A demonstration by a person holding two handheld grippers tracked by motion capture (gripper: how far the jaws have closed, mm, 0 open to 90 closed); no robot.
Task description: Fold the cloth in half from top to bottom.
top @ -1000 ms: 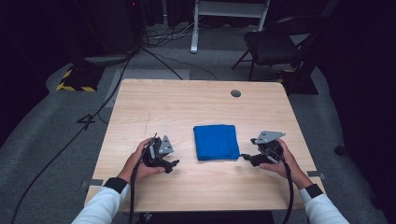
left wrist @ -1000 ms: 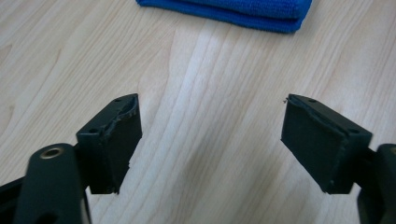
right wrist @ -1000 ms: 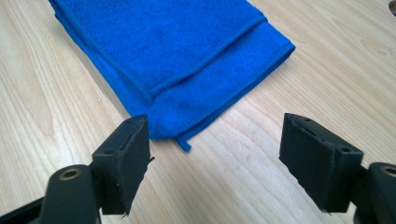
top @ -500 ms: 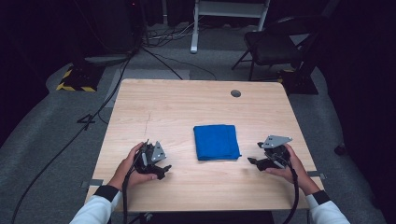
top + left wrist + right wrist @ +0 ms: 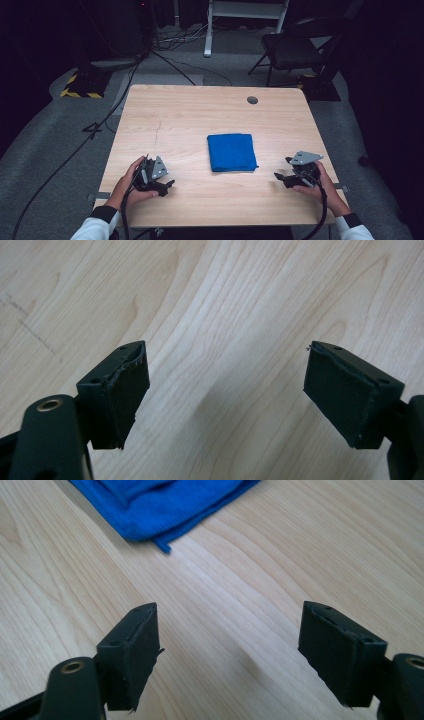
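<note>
**Blue cloth folded on the table, both grippers apart from it**

Blue cloth (image 5: 231, 151): bright, even colour, folded into a neat, nearly square pad. Lies flat on the pale wooden table (image 5: 190, 115), a little right of the middle and nearer the person's edge. Edges straight; the near right corner shows a small loose tip.

In the right gripper view the cloth (image 5: 165, 502) has a fine knitted or terry-like weave. Several layers stacked at the fold, with a thin hem strip sticking out at the corner. It sits ahead of the jaws and to their left, apart from them, bare wood between.

Left gripper (image 5: 159, 184): held in the person's left hand (image 5: 131, 181) near the table's front left, well apart from the cloth. Jaws stand wide, nothing between them; its own view has wood grain under the pads (image 5: 125, 397).

Right gripper (image 5: 286, 176): in the right hand (image 5: 314, 184) near the front right edge, near the cloth but not touching. Jaws wide, empty.

Round dark grommet (image 5: 252, 100) near the far edge. Dark chair (image 5: 300, 47) on the floor beyond the table.
</note>
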